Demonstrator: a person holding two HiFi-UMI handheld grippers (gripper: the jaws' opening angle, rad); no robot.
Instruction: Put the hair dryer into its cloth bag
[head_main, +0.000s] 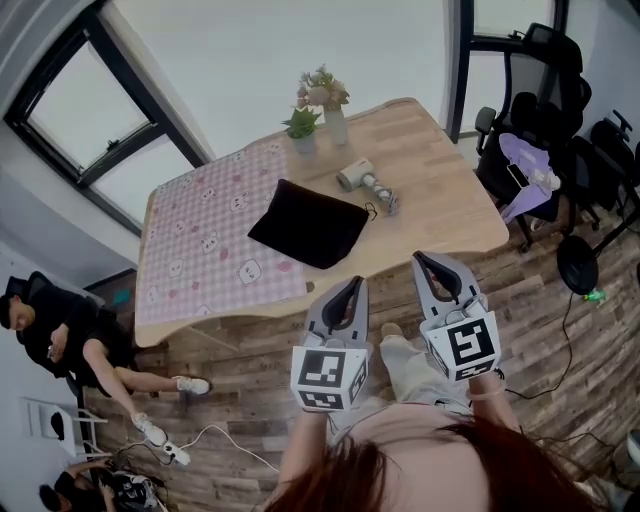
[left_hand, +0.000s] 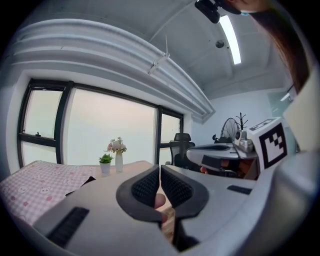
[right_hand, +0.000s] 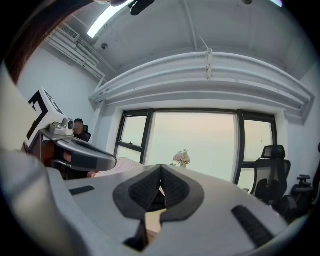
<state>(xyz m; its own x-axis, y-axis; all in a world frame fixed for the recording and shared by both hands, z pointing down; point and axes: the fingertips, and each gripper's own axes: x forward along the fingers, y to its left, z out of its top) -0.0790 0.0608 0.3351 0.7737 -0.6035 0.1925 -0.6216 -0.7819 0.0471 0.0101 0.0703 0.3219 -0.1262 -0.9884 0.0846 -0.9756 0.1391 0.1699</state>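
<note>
A pale hair dryer (head_main: 366, 180) lies on the wooden table (head_main: 440, 190), just right of a flat black cloth bag (head_main: 309, 223). Both grippers hang in front of the table's near edge, above the floor and apart from both things. My left gripper (head_main: 355, 283) is shut with nothing in it, and its tips meet in the left gripper view (left_hand: 160, 167). My right gripper (head_main: 420, 259) is shut and empty too, its tips together in the right gripper view (right_hand: 160, 167). The black bag's edge (left_hand: 80, 186) shows low in the left gripper view; the dryer is hidden there.
A pink checked cloth (head_main: 210, 240) covers the table's left half. A vase of flowers (head_main: 328, 100) and a small potted plant (head_main: 302, 128) stand at the far edge. Black office chairs (head_main: 540, 110) crowd the right side. A person (head_main: 70, 335) sits at lower left.
</note>
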